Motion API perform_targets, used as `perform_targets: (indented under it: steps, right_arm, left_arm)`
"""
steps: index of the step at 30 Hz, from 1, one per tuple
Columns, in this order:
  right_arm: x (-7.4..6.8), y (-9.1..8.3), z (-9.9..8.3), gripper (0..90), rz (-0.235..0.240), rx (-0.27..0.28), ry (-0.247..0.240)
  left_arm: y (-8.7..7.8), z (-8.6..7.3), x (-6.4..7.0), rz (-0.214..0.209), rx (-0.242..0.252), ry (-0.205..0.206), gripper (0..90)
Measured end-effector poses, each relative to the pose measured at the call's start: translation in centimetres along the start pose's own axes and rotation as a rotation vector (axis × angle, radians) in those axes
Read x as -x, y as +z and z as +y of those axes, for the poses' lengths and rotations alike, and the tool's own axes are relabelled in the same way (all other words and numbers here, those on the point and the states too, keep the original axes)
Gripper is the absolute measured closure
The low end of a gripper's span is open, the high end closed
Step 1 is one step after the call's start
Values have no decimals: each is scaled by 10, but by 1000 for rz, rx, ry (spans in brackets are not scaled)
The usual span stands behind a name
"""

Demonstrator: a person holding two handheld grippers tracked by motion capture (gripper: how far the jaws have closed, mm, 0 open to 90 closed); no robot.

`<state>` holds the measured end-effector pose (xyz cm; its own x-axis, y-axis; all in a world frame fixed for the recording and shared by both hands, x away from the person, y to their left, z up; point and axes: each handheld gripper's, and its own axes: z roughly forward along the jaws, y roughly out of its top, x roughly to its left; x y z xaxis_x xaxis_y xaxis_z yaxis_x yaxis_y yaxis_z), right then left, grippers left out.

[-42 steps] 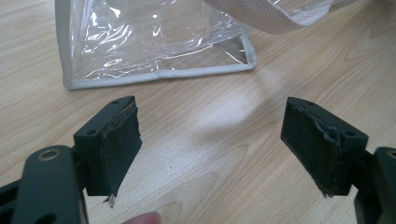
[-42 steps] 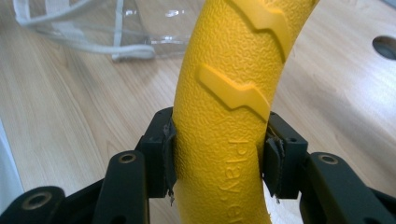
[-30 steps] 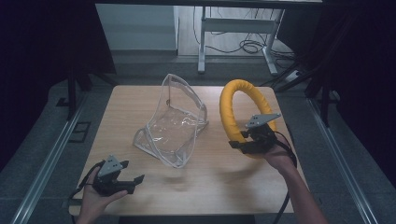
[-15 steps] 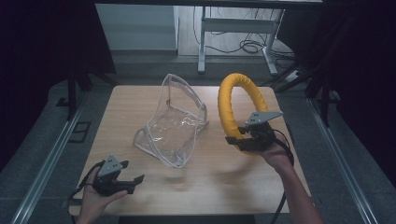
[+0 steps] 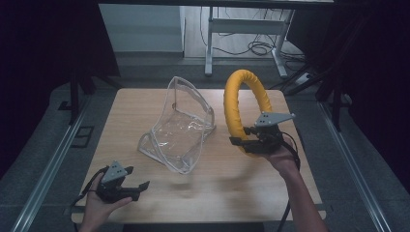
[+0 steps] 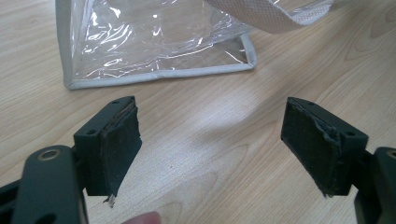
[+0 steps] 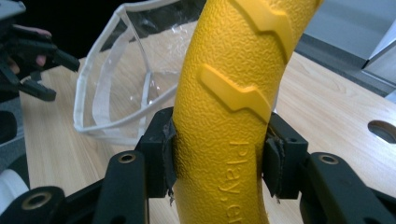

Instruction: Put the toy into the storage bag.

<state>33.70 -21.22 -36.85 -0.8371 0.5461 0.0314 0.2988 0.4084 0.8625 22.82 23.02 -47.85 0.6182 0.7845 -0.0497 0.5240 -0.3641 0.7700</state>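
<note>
- Jaws of the right gripper point(image 5: 245, 142) are clamping the yellow ring point(image 5: 240, 102) upright, right of frame centre, presumably for bagging.
- Jaws of the left gripper point(image 5: 139, 186) are standing wide apart, empty, lower left.
- Clear bag point(image 5: 181, 130) is lying open at centre on the table point(image 5: 145, 104).

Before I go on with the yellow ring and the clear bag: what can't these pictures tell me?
- Right gripper view: the raised lettering on the yellow textured ring runs off the bottom edge; its upper arc is cut off at the top.
- High view: the mouth of the clear plastic bag is too small and glary to judge.
- High view: the ring hides how the right gripper closes on it.
- Left gripper view: the bag's top is cut off by the edge.
</note>
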Motion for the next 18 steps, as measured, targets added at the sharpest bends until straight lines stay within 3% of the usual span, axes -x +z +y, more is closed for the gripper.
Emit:
perform_targets:
  steps: [18]
  right_arm:
    - [-8, 3, 13, 518, 21, 95, 8]
  left_arm:
    - [-1, 0, 0, -1, 6, -7, 196]
